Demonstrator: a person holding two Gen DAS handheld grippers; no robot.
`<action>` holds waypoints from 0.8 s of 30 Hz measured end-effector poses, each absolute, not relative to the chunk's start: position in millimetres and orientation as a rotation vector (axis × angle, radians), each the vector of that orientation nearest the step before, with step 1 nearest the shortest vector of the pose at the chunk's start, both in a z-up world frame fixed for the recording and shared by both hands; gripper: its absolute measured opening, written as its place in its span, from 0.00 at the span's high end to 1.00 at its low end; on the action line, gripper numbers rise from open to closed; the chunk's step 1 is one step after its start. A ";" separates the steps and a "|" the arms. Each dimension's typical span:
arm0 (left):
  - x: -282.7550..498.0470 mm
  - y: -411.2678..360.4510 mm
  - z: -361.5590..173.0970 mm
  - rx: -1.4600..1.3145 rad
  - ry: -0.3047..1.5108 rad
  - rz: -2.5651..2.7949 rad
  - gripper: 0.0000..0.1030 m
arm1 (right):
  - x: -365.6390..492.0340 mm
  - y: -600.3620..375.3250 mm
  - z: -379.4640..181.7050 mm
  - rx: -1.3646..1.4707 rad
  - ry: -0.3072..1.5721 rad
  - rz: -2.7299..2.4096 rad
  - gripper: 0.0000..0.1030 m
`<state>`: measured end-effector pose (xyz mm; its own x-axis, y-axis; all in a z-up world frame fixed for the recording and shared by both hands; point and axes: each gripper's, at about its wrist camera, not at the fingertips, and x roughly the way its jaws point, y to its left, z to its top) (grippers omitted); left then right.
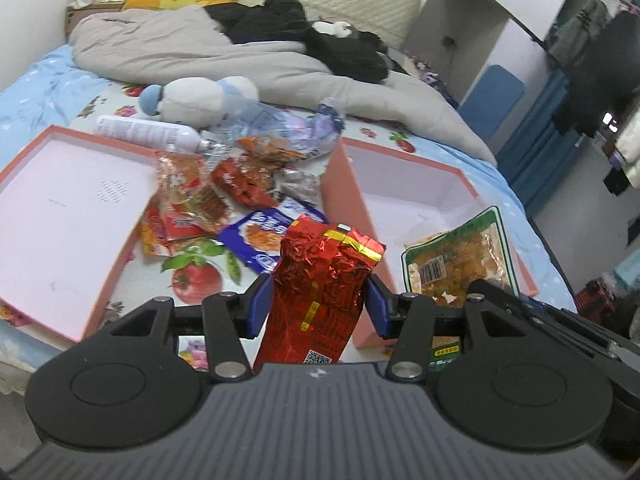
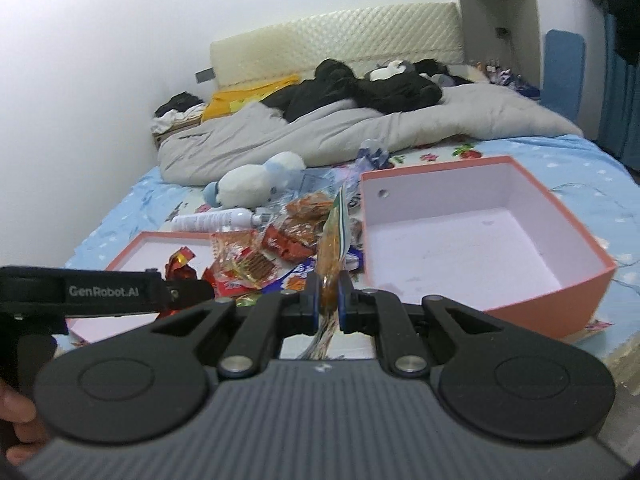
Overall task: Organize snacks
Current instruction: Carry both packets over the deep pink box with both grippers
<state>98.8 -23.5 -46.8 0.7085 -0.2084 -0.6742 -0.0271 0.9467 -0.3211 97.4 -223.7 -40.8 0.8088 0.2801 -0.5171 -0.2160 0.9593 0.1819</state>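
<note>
**Both grippers loaded above the bed**

The left gripper (image 1: 320,304) has its blue pads clamped on a crinkled red foil packet (image 1: 320,280), standing upright between the jaws, its gold-striped top folded over. The right gripper (image 2: 329,300) is pinched tight on the edge of a flat, clear-fronted snack pack with a green border (image 2: 334,240), seen edge-on in the right wrist view; in the left wrist view the same pack (image 1: 460,256) shows broadside over the near part of the deep box.

That deep salmon-pink box (image 2: 520,304) sits open toward the right edge of the bed, white inside, nothing visible in it. Its shallow lid (image 1: 60,208) lies upturned toward the left edge. Between the two, the snack pile (image 1: 240,184): orange and red wrappers, a blue-and-white packet (image 1: 260,240) nearest the red foil, all loose on the fruit-print sheet (image 1: 196,276).

Behind the pile, a white spray bottle (image 1: 148,130) on its side, a white-and-blue plush toy (image 1: 200,98), and a crumpled clear plastic bottle (image 1: 316,120). Farther back, a grey duvet (image 1: 180,48) with black clothing (image 1: 304,36) heaped on it, against the cream headboard (image 2: 336,44). A hand (image 2: 16,420) shows at the lower left of the right wrist view, by the left gripper's handle.
</note>
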 end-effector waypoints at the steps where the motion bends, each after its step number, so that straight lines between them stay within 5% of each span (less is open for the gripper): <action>1: 98.6 -27.1 -45.3 -0.316 0.780 -0.114 0.46 | 95.0 -227.6 -40.6 0.125 0.573 0.255 0.88; 24: 224.9 -110.2 -40.4 -0.260 0.858 -0.310 0.46 | 163.4 -308.5 -37.8 0.200 0.553 0.039 0.88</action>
<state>224.9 -110.2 -40.4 0.6140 -0.3694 -0.6976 0.1625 0.9240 -0.3463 163.4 -308.5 -37.8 0.8505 0.0910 -0.5181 0.0167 0.9797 0.1996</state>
